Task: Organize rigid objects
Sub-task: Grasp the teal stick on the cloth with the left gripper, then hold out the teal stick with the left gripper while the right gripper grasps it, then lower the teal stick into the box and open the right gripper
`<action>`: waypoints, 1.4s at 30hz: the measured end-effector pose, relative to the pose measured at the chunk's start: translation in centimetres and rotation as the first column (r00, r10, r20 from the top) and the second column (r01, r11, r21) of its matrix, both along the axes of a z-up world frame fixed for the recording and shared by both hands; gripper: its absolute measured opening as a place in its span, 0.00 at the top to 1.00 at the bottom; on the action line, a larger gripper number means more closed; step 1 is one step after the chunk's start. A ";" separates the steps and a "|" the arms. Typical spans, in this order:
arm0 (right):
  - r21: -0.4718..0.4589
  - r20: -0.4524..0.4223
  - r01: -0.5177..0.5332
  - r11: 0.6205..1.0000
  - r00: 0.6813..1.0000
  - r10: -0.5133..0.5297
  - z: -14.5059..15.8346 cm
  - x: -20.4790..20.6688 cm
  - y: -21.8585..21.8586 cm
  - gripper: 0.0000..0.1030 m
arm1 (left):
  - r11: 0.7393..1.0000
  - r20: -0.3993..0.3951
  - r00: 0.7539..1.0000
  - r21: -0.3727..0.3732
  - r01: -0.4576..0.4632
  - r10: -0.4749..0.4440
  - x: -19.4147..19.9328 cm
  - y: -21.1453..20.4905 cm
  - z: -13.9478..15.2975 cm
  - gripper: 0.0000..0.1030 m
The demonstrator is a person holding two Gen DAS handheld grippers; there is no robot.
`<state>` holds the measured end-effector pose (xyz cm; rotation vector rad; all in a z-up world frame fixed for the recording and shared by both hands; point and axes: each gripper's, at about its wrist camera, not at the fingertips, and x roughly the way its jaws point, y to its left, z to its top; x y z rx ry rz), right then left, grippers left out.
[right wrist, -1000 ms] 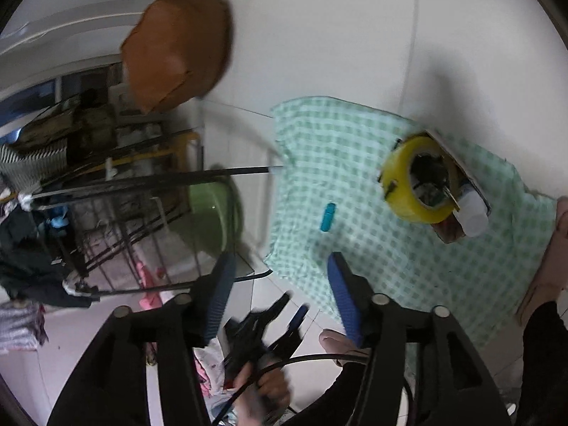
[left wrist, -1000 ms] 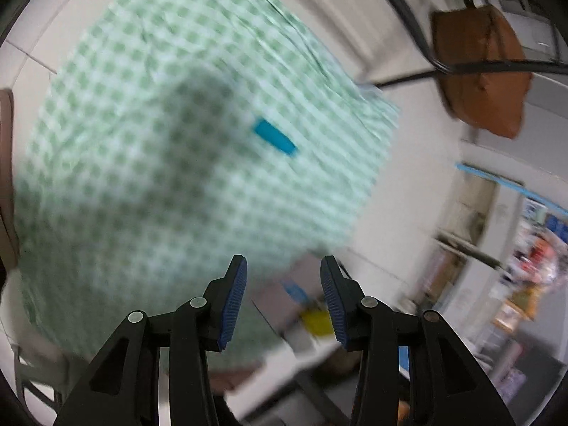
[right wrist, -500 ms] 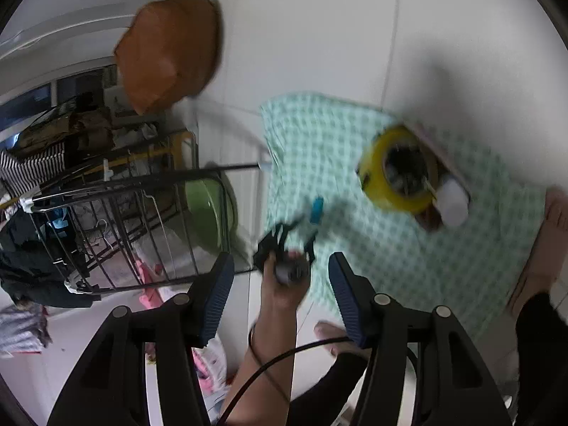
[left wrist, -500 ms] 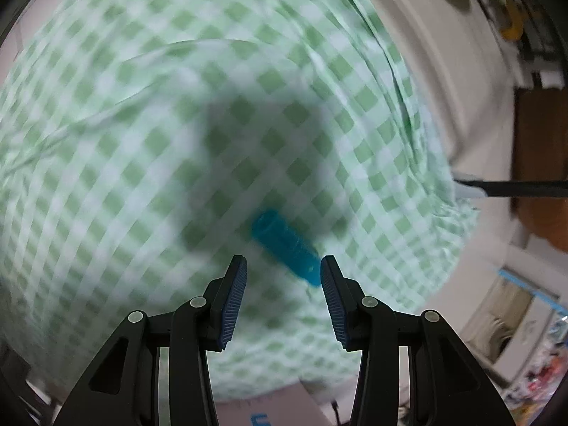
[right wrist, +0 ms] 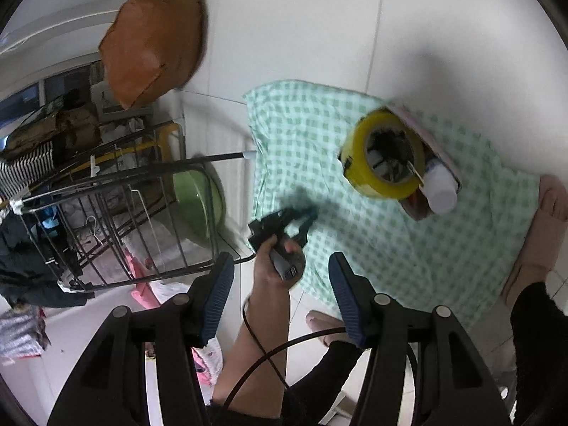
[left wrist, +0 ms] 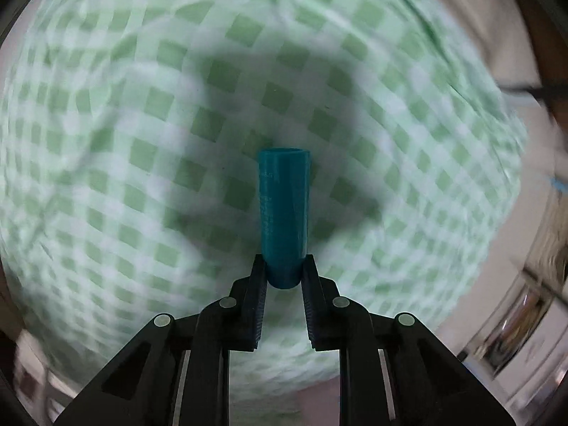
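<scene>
Over checked cloth (left wrist: 355,71), left gripper (left wrist: 284,277) tilted down, gripping tube (left wrist: 283,213)

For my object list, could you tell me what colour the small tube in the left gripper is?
The tube is teal blue, clearest in the left wrist view.

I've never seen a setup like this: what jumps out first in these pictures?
A teal tube stands out, its near end pinched in the left gripper, whose jaws have just been closing, over a green checked cloth. Farther along the cloth sits a yellow tape roll, while the right gripper hovers open.
</scene>
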<state>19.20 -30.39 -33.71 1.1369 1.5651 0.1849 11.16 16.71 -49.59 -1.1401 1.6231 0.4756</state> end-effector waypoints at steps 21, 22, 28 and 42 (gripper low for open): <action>0.066 0.175 -0.227 0.972 0.961 0.212 4.8 0.6 9.7 0.44 | 0.721 0.795 0.600 -0.362 0.591 -0.092 -9.8 -6.3 34.6 0.84; 0.068 0.180 -0.233 0.970 0.959 0.218 4.7 0.5 10.2 0.44 | 0.709 0.800 0.595 -0.371 0.599 -0.083 -10.2 -5.8 34.3 0.84; 0.190 0.188 -0.236 0.953 0.962 0.200 2.7 0.6 10.0 0.76 | 0.744 0.738 0.659 -0.359 0.563 -0.143 -8.0 -6.1 31.2 0.80; -0.428 -0.050 -0.214 0.878 0.976 0.214 -8.2 3.9 0.5 0.75 | 0.861 0.085 0.968 -0.480 -0.169 0.237 -14.8 3.0 20.7 0.64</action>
